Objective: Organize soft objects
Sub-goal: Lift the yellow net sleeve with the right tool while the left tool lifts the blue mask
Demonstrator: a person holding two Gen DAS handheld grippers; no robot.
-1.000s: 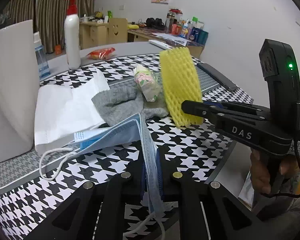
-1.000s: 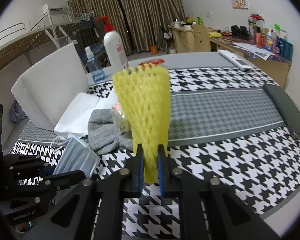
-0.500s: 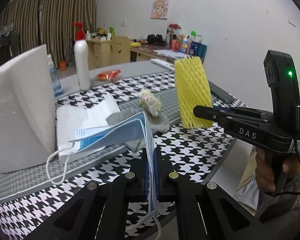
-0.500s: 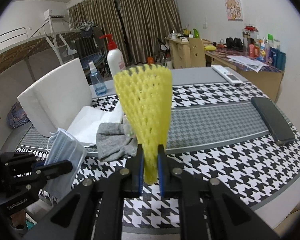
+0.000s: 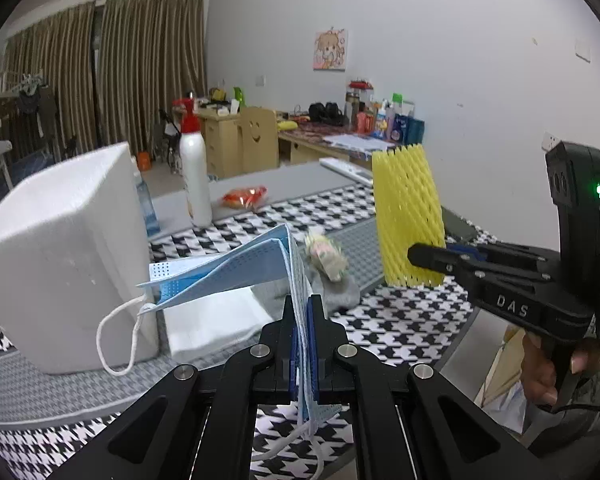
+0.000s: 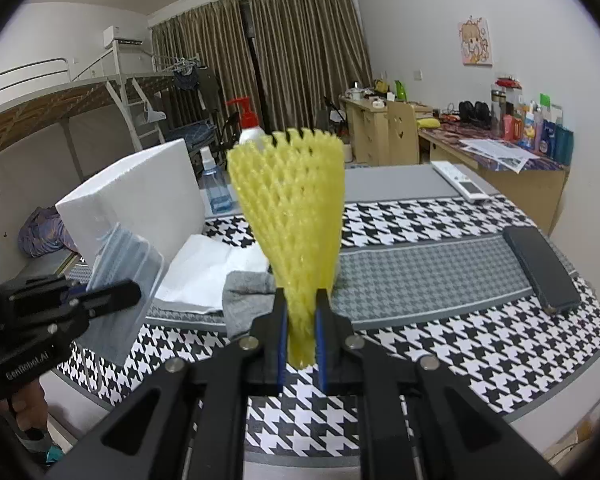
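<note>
Now each hand-held gripper pinches something: left (image 5: 303, 322) mask (image 5: 236, 268), right (image 6: 301, 320) yellow net (image 6: 296, 216).

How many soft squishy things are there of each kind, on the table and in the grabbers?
Blue pleated face mask, pinched in the left gripper: 1
Yellow foam mesh sleeve, pinched in the right gripper: 1
Grey cloth on the table: 1
White folded tissue sheet: 1
Small floral wrapped packet: 1
Total: 5

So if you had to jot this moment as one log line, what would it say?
left gripper: shut on blue pleated face mask | right gripper: shut on yellow foam mesh sleeve | both held above houndstooth table
</note>
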